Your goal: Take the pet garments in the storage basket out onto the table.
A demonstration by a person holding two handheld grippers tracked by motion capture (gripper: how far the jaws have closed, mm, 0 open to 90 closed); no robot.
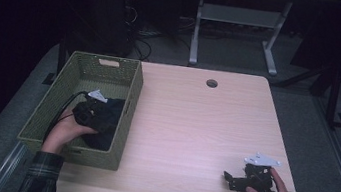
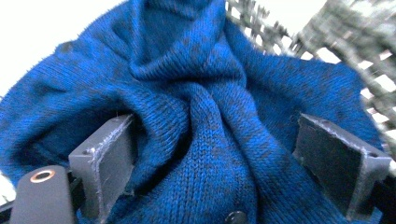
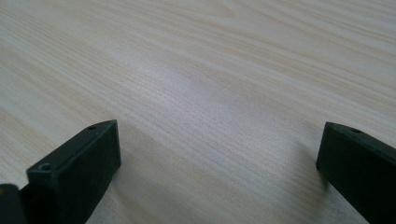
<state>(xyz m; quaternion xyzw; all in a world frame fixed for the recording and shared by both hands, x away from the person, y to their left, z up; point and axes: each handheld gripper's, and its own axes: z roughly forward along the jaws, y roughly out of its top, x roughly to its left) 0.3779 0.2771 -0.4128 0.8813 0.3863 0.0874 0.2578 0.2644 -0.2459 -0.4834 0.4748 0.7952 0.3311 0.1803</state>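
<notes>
Reaching into the green woven basket (image 1: 130, 100) at frame left, the left gripper (image 2: 224, 154) straddles the blue knitted garment (image 2: 201, 93) wide-jawed, so closing on a fold seems next, while the right gripper (image 1: 240, 179) rests wide on the wooden table (image 1: 194, 129) at lower right.

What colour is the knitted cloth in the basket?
Blue with faint darker spots; the cloth shows best in the left gripper view.

The blue knitted garment (image 2: 205, 116) is running past the left gripper view's edges, its shape untellable. The olive woven plastic basket (image 2: 345, 42) behind it is blurring.
</notes>
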